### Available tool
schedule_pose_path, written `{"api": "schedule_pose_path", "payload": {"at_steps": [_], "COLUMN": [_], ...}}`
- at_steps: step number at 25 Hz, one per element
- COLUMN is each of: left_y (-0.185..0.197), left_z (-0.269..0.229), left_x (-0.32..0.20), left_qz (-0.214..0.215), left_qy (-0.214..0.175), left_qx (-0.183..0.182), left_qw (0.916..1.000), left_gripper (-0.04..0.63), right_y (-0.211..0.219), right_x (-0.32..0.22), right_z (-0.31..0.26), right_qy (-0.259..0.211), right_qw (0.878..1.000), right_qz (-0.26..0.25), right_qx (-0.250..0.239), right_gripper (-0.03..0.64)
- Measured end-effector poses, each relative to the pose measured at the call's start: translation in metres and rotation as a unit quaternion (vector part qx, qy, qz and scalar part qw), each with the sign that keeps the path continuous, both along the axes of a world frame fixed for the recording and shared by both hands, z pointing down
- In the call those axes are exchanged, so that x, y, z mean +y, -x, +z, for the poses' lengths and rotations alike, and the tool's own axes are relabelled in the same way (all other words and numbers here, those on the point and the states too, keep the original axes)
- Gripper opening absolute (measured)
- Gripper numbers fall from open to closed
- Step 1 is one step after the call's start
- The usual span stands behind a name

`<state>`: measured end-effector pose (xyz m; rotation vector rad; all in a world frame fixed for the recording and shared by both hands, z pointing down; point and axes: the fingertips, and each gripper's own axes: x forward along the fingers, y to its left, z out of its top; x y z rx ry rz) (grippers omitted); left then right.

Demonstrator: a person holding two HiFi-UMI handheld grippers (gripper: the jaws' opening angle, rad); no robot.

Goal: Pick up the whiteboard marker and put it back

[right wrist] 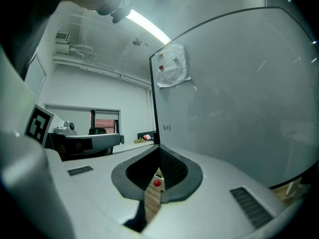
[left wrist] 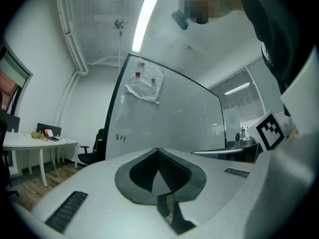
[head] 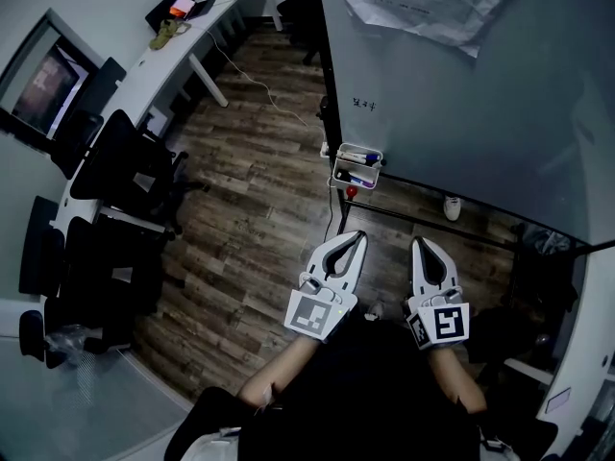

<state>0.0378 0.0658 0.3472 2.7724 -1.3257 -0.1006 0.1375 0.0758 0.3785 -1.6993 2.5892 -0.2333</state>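
Observation:
Several whiteboard markers lie in a small white holder fixed to the lower edge of the whiteboard. Just under the holder sits a red round magnet, which also shows through the slit below the jaws in the right gripper view as a red dot. My left gripper and right gripper are held side by side below the holder, apart from it. Both are shut with nothing between their jaws. In the gripper views the left gripper and right gripper point up along the whiteboard.
A crumpled sheet of paper hangs at the top of the board. The board's black stand bar runs along the wooden floor with a white object by it. Black office chairs and a long white desk stand at the left.

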Motion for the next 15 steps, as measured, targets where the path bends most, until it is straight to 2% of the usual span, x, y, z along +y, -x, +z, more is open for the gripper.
{"api": "schedule_pose_path", "payload": {"at_steps": [15], "left_y": [-0.0094], "left_z": [-0.0008], "left_x": [0.0035], "left_qz": [-0.006], "left_qy": [-0.003], "left_qx": [-0.002], "left_qw": [1.0], "left_gripper": [0.008], "right_y": [-0.0076], "right_x": [0.0054], "right_z": [0.0013], "right_qy": [-0.004], "right_qw": [1.0], "right_qz": [-0.011], "right_qx": [0.0], "right_gripper": [0.014]}}
